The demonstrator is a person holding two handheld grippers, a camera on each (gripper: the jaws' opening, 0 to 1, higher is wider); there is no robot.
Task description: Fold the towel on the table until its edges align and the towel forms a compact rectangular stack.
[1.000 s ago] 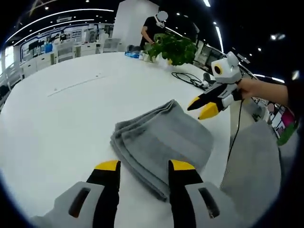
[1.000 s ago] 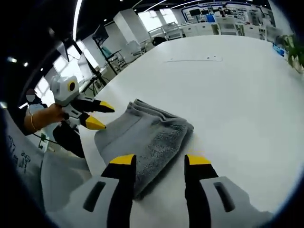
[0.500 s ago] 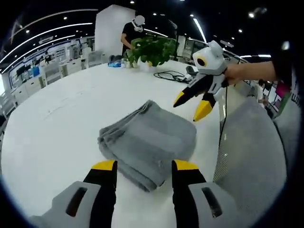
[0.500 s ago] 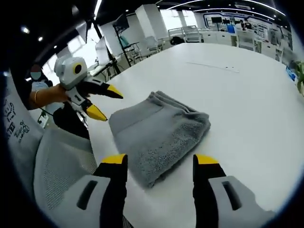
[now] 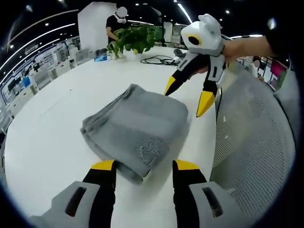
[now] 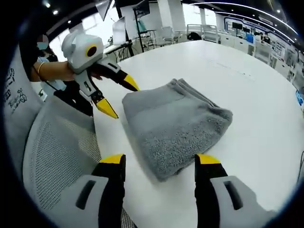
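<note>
From where the left hand-held gripper (image 5: 142, 166) looks out, its two yellow-tipped black jaws are spread apart and hold nothing, just short of the near edge of the thick grey terry towel (image 5: 135, 128). The towel lies folded into a compact rectangular stack on the broad white table (image 5: 52, 128), its layered edges showing along the left side. Beyond it to the right, the right hand-held gripper (image 5: 186, 98), white-bodied with yellow tips, hovers above the towel's far right corner, jaws splayed and empty. A grey mesh chair back (image 5: 251, 152) stands at the right of the table. Farther off sit a coiled black cable (image 5: 159, 60) and a leafy green plant (image 5: 135, 40), with a person in black (image 5: 115, 24) behind it.

In the right gripper view, the right hand-held gripper (image 6: 160, 161) has its jaws wide and empty before the towel (image 6: 178, 123), and the left one (image 6: 121, 97) hangs open at the towel's left corner.
</note>
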